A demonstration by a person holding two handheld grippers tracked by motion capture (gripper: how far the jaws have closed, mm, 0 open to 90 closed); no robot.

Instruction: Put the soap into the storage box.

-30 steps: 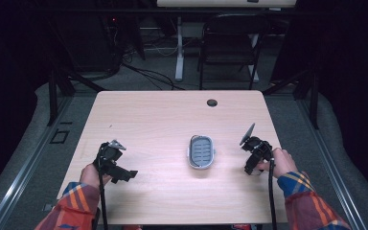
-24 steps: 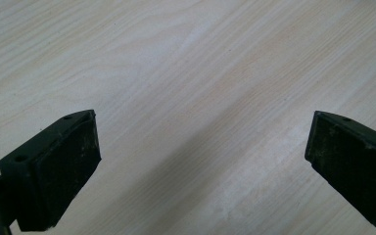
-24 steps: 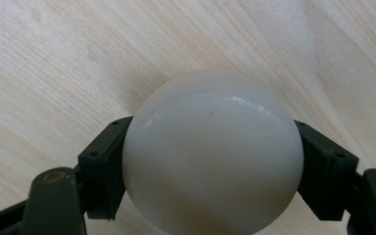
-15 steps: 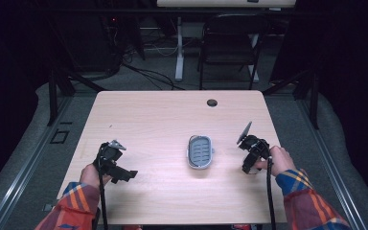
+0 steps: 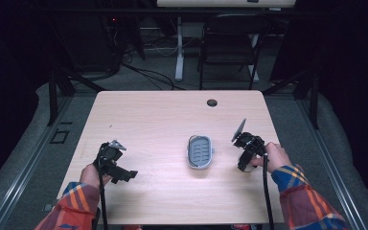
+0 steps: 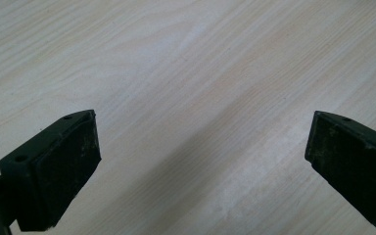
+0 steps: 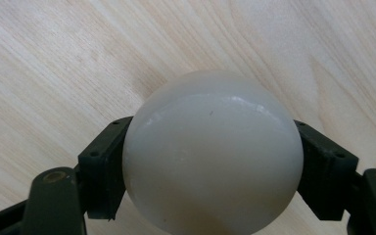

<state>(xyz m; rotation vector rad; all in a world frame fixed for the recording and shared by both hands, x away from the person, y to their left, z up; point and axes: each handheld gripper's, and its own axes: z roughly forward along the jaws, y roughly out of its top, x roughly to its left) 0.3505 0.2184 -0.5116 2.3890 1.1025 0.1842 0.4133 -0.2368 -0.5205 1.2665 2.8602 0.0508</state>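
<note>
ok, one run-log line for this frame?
right gripper: shut on white rounded object, above table | left gripper: open, nothing held | grey oval dish: mid-table, untouched

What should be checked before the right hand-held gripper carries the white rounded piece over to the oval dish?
1. Grip: right hand-held gripper has its jaws pressed on both sides of the white rounded piece: ok.
2. Oval dish flat on the table, ribbed inside bare: ok.
3. Path between the two across the table free: ok.
4. Left hand-held gripper open, nothing between the jaws, well apart from the dish: ok.
5. Piece lifted off the table: cannot tell.
</note>
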